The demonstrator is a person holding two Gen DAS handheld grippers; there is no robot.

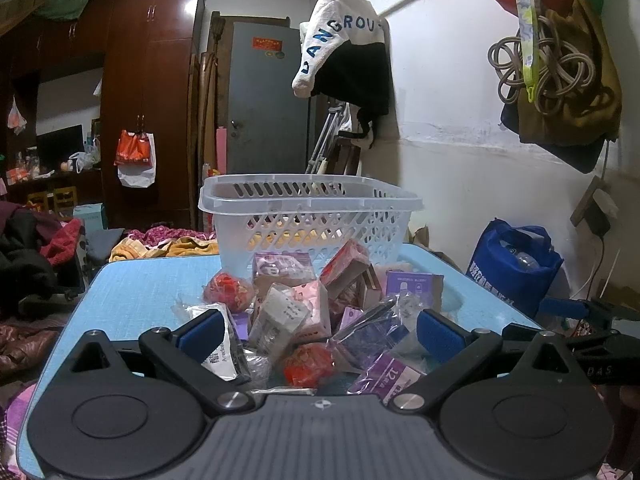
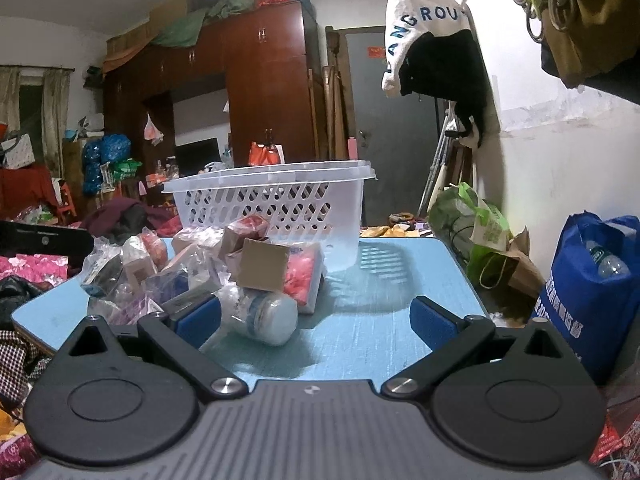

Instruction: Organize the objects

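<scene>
Here the left gripper (image 1: 318,334) is spread wide and empty over a pile of packets (image 1: 320,312) lying on the blue table (image 1: 132,280) in front of a clear plastic basket (image 1: 308,216). Only the right wrist view shows a white jar (image 2: 262,314) on its side just beside the right gripper (image 2: 316,318), equally wide and holding nothing, and a cardboard box (image 2: 262,264) atop the heap.

The basket (image 1: 310,216) hides its own floor behind latticed walls, so whatever lies inside cannot be told. The heap of packets (image 1: 320,316) overlaps itself, with most labels too small or crumpled to read. In the right wrist view a lying jar (image 2: 262,314) is partly hidden behind the left finger (image 2: 198,322) of the tongs.
</scene>
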